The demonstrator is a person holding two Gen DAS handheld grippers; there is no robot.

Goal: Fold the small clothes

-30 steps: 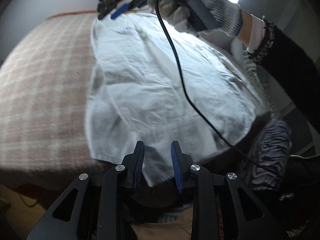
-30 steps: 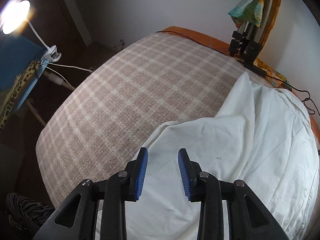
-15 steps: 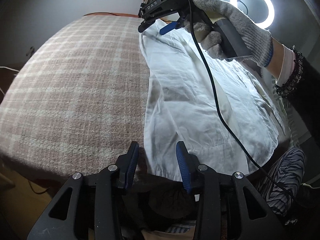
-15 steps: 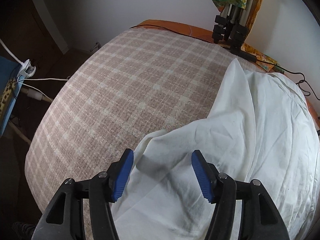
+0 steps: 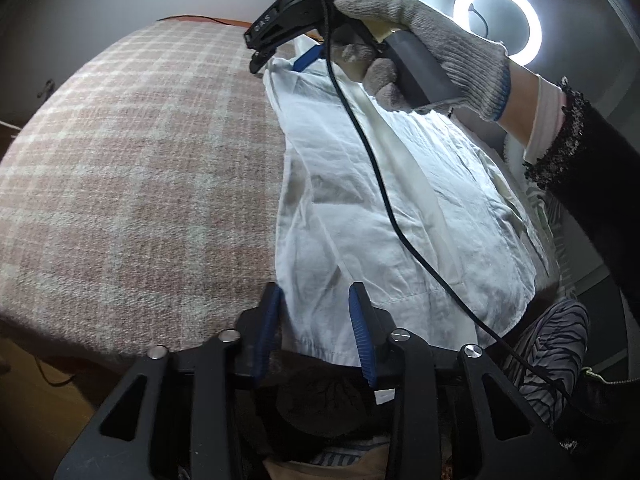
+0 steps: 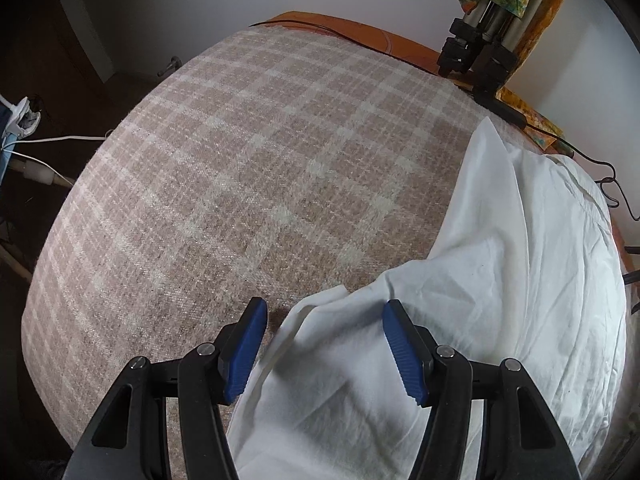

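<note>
A white garment (image 5: pixel 384 216) lies spread on the pink plaid blanket (image 5: pixel 140 184), along its right side. My left gripper (image 5: pixel 316 300) is open, its blue pads straddling the garment's near hem corner. My right gripper (image 6: pixel 324 316) is open wide over the garment's (image 6: pixel 500 280) far corner edge. It also shows in the left wrist view (image 5: pixel 280 60), held by a grey-gloved hand at the garment's far end, with the cloth under its tips.
A black cable (image 5: pixel 380 184) hangs from the right gripper across the garment. A ring light (image 5: pixel 498 24) glows at the right. Tripod legs (image 6: pixel 476 52) and an orange cloth stand at the blanket's far edge. White cables (image 6: pixel 36 152) lie on the dark floor, left.
Both grippers have opened wider and moved left along the garment to its left edge. The left one now straddles the near hem corner, the right one the far corner.
</note>
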